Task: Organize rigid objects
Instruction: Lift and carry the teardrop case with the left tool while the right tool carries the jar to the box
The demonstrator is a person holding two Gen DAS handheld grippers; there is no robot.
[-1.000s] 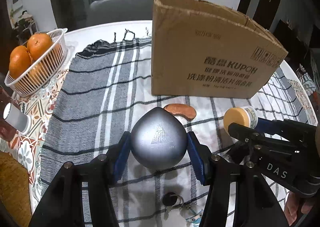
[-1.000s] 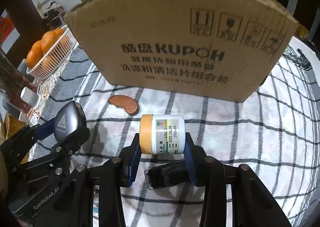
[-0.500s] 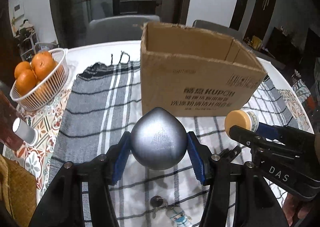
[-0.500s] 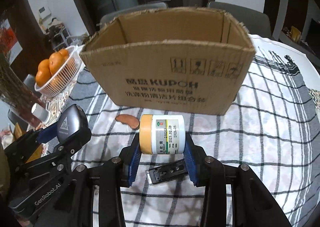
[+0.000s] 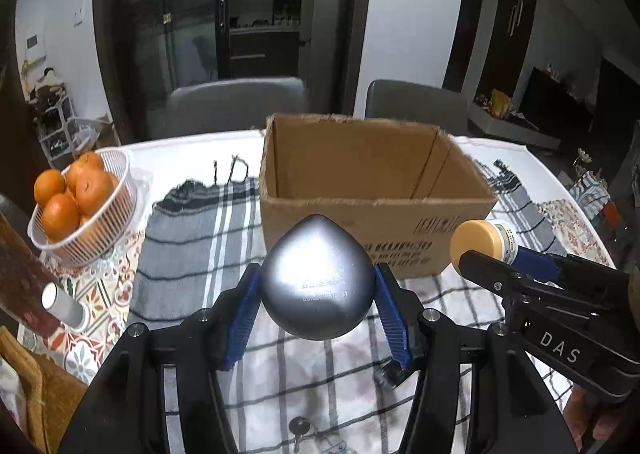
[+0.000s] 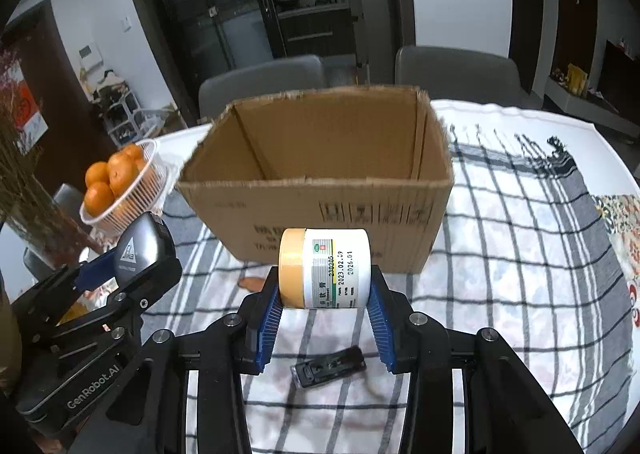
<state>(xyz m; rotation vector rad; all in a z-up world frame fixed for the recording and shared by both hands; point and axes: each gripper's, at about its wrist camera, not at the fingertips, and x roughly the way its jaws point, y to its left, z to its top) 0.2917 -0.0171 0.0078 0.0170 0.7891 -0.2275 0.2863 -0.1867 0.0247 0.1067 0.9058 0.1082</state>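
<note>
My left gripper [image 5: 318, 286] is shut on a silver teardrop-shaped case [image 5: 318, 278], held in the air in front of the open cardboard box [image 5: 376, 177]. My right gripper [image 6: 324, 286] is shut on a white jar with a yellow lid [image 6: 324, 268], lying sideways between the blue pads. Each gripper shows in the other's view: the jar [image 5: 484, 242] at right, the silver case [image 6: 142, 250] at left. The box [image 6: 320, 157] is open at the top and what I see of its inside is bare.
A white basket of oranges [image 5: 80, 201] stands at the left on the table. A small black device [image 6: 330, 372], a brown curved piece [image 6: 252, 281] and keys [image 5: 300, 428] lie on the checked cloth [image 6: 520, 254]. A white cylinder [image 5: 64, 306] lies at the left edge. Grey chairs [image 5: 236, 105] stand behind.
Both grippers have risen with their objects and tipped upward. The box's open top and inner walls now show, and the room behind has come into view.
</note>
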